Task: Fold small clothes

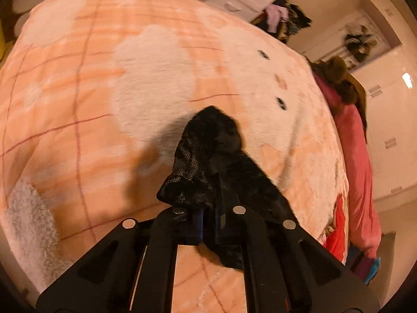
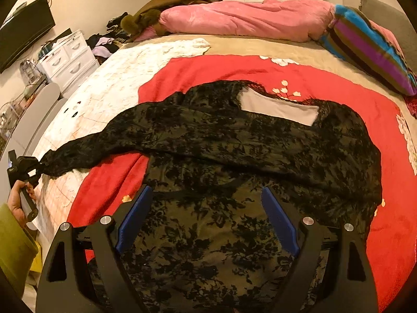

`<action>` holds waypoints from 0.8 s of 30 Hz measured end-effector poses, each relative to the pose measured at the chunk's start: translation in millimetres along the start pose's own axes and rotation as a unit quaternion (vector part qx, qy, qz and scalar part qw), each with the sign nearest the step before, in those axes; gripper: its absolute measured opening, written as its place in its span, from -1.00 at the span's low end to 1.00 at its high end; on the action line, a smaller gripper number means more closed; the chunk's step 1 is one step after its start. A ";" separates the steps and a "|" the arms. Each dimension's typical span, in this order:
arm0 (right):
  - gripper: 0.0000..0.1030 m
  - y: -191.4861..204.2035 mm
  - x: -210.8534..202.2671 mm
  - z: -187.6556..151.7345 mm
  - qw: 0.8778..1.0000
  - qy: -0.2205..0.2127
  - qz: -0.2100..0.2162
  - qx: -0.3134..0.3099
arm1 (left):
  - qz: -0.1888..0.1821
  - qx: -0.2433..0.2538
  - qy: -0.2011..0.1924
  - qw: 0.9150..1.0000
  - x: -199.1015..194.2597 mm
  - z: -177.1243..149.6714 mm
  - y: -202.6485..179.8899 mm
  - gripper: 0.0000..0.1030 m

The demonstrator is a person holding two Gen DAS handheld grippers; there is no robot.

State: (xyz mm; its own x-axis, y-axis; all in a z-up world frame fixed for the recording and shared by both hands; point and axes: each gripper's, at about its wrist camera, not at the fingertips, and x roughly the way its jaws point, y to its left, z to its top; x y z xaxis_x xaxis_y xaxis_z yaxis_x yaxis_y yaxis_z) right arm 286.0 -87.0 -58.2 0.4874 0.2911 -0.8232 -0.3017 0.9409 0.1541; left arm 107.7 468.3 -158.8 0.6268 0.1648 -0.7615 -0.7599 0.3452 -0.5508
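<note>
A black lace garment with olive lining (image 2: 208,140) lies spread on a red blanket (image 2: 208,70) on the bed, its grey neck lining (image 2: 278,107) facing up. One long sleeve (image 2: 86,148) stretches out to the left. My left gripper (image 2: 26,167) is shut on the end of that sleeve; in the left wrist view the bunched black lace sleeve (image 1: 208,146) sticks out past the closed left gripper (image 1: 212,208), over a peach plush blanket (image 1: 104,78). My right gripper (image 2: 207,193) hovers open over the garment's body, blue pads (image 2: 135,216) wide apart with nothing between them.
A pink duvet (image 2: 234,18) and a striped pillow (image 2: 370,52) lie along the far side of the bed. White drawers (image 2: 65,57), a pile of clothes (image 2: 104,44) and a wall TV (image 2: 23,34) stand to the left. A hand in a green sleeve (image 2: 15,224) holds the left gripper.
</note>
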 end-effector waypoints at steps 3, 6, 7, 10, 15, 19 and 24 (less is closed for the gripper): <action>0.65 -6.9 0.5 -1.2 1.000 0.001 0.002 0.011 | -0.027 0.029 -0.007 0.999 -9.7 -6.7 -20.9 -1.00; 0.65 -12.7 -2.0 -2.3 1.000 -0.002 0.004 0.017 | -0.060 0.055 -0.002 0.997 -19.1 -18.2 -47.5 -1.00; 0.65 -15.1 -3.8 -2.8 1.000 -0.003 0.005 0.020 | -0.071 0.065 0.002 0.995 -22.4 -23.6 -58.4 -1.00; 0.65 -25.7 -10.1 -4.0 0.999 -0.009 0.006 0.031 | -0.098 0.093 0.011 0.991 -31.2 -38.8 -88.0 -1.00; 0.65 -59.0 -23.2 -9.4 0.997 -0.017 -0.004 0.077 | -0.149 0.145 0.025 0.978 -49.6 -74.6 -152.3 -1.00; 0.65 -94.0 -38.7 -16.8 0.993 -0.029 -0.016 0.109 | -0.187 0.187 0.047 0.963 -61.2 -113.5 -205.1 -1.00; 0.65 -136.1 -55.5 -28.4 0.987 -0.042 -0.029 0.152 | -0.225 0.247 0.088 0.938 -67.0 -181.5 -267.9 -1.00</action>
State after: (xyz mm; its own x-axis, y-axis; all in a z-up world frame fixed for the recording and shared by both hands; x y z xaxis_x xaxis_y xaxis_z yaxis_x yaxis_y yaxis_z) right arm 276.8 -236.2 -49.0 0.5661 0.2375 -0.7894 -0.0188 0.9611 0.2756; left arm 238.1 197.1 -22.3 0.7935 -0.2412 -0.5587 -0.2248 0.7369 -0.6375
